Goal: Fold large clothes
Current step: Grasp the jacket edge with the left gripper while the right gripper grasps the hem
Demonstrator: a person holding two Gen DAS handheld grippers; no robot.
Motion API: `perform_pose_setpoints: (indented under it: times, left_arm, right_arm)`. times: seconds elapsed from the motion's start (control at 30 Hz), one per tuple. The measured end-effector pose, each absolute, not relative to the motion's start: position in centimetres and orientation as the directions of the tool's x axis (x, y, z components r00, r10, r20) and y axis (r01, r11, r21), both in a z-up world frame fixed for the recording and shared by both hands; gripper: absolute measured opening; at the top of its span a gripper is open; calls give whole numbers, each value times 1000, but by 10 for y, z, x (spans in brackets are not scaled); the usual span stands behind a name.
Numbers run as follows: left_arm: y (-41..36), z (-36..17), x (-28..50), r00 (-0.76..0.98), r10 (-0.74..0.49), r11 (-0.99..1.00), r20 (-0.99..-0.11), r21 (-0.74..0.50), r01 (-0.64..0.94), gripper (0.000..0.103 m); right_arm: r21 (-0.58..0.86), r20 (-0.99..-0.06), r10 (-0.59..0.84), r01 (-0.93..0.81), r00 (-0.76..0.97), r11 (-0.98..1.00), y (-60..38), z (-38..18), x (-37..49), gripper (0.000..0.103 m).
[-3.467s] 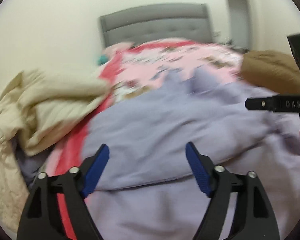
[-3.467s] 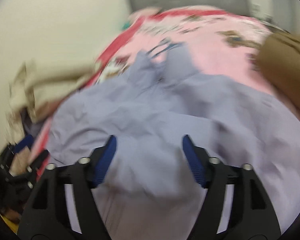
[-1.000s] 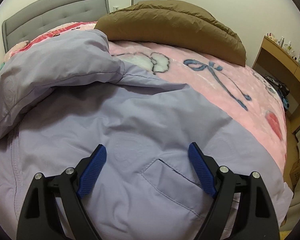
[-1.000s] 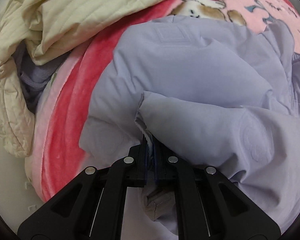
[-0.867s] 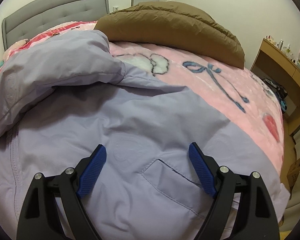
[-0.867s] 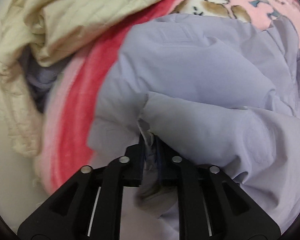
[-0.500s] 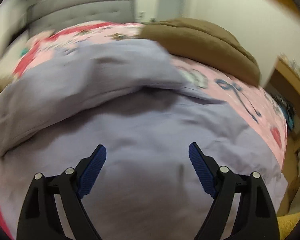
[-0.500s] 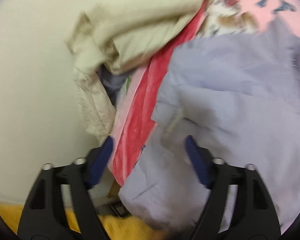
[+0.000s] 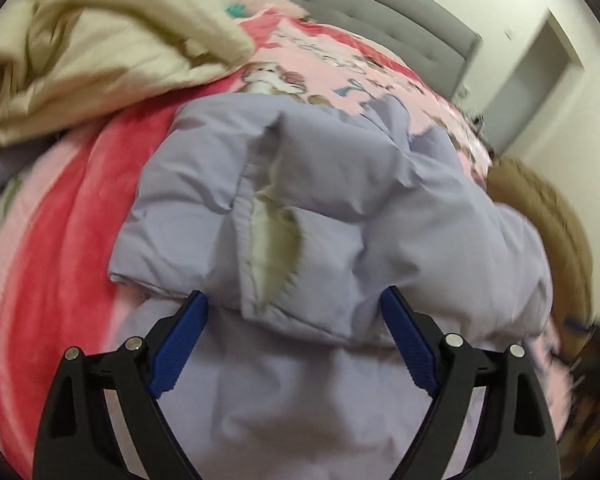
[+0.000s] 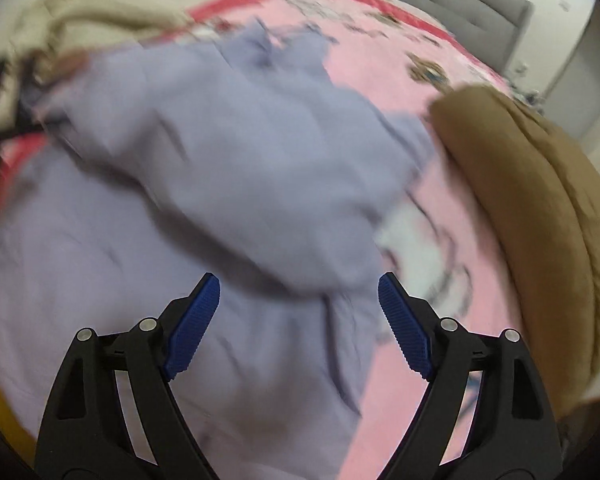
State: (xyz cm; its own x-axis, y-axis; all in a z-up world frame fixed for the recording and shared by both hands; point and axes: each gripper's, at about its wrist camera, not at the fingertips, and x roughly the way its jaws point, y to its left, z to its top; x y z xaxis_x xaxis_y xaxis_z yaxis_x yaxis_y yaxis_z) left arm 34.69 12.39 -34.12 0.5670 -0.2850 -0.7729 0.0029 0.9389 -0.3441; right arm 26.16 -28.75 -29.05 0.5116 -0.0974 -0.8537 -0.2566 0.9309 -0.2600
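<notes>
A large lilac padded jacket (image 9: pixel 340 208) lies on a pink bed blanket (image 9: pixel 60 248). One sleeve is folded across its body, and the cuff shows a pale lining (image 9: pixel 276 240). My left gripper (image 9: pixel 294 340) is open and empty just above the jacket's near part, close to that cuff. The jacket also shows in the right wrist view (image 10: pixel 220 168), blurred. My right gripper (image 10: pixel 300 320) is open and empty above the jacket's right side.
A cream quilt (image 9: pixel 100 36) is heaped at the left of the bed. A brown padded coat (image 10: pixel 540 184) lies at the right. A grey headboard (image 9: pixel 364 4) stands at the far end. The pink blanket (image 10: pixel 420 240) shows beside the jacket.
My right gripper has let go of the jacket's sleeve cuff and opened, then swung to the right. My left gripper has turned left toward the folded sleeve. The sleeve now lies across the jacket.
</notes>
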Motion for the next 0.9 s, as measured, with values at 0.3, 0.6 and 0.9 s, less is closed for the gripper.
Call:
perform_pose_setpoints:
  times: [0.3,0.6,0.9]
  left_arm:
    - [135,-329,351,620,-243,897,-746,-417,-150,18]
    - [84,-266,379,785,-196,926,-587,-374,-48,9]
    - [31,-318,383,698,-138,963,-703,-259,-71,9]
  right_arm:
    - [-627,-681,-307,-312,665,714,-258,-341,274,29]
    - [-510,-668,-357,-52,652,859,-316,-279,320,10]
    - [-303,-863,-272,-6,426,953,-382,-338,349,10]
